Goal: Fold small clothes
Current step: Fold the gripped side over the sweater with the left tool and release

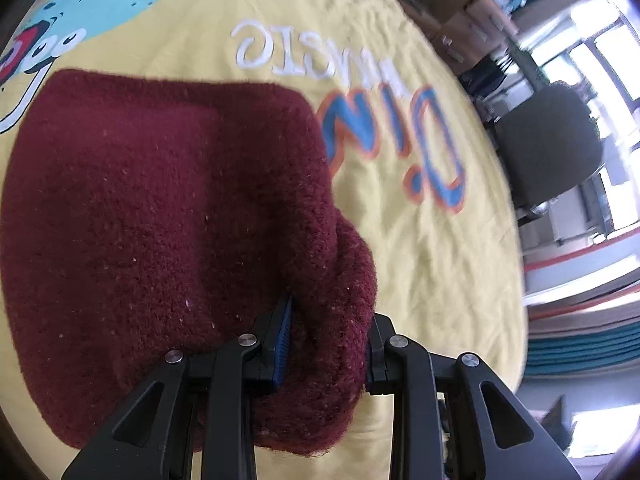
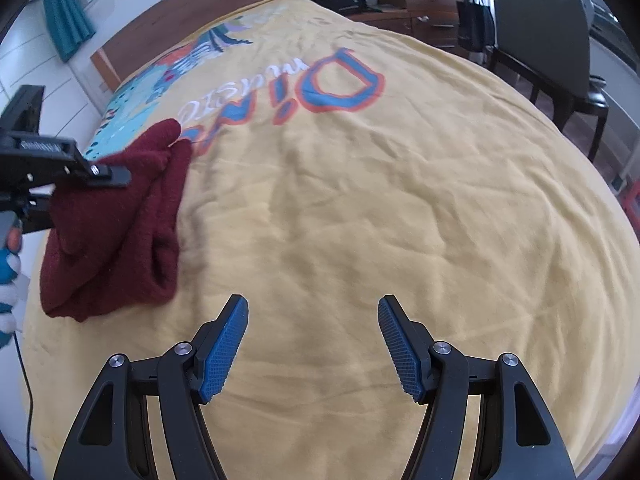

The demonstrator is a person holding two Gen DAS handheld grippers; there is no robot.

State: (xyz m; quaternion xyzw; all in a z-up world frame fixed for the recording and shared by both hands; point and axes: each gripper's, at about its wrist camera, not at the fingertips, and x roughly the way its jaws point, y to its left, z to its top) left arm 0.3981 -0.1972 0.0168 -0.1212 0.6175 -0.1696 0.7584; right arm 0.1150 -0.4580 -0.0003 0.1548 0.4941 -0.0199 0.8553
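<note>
Left wrist view: the left gripper (image 1: 326,344) is clamped on a bunched edge of the maroon knit garment (image 1: 160,208), which lies doubled over on the yellow bedspread (image 1: 420,240).

Right wrist view: the right gripper (image 2: 313,344) hangs open and empty over bare bedspread; the garment sits far left. Folding looks partway, not yet laid flat.

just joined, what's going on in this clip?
A person is folding a small maroon knit garment on a bed with a yellow printed blanket. The left gripper is shut on a bunched edge of the garment, with part of it doubled over. The right gripper hangs open over bare blanket, holding nothing.
</note>
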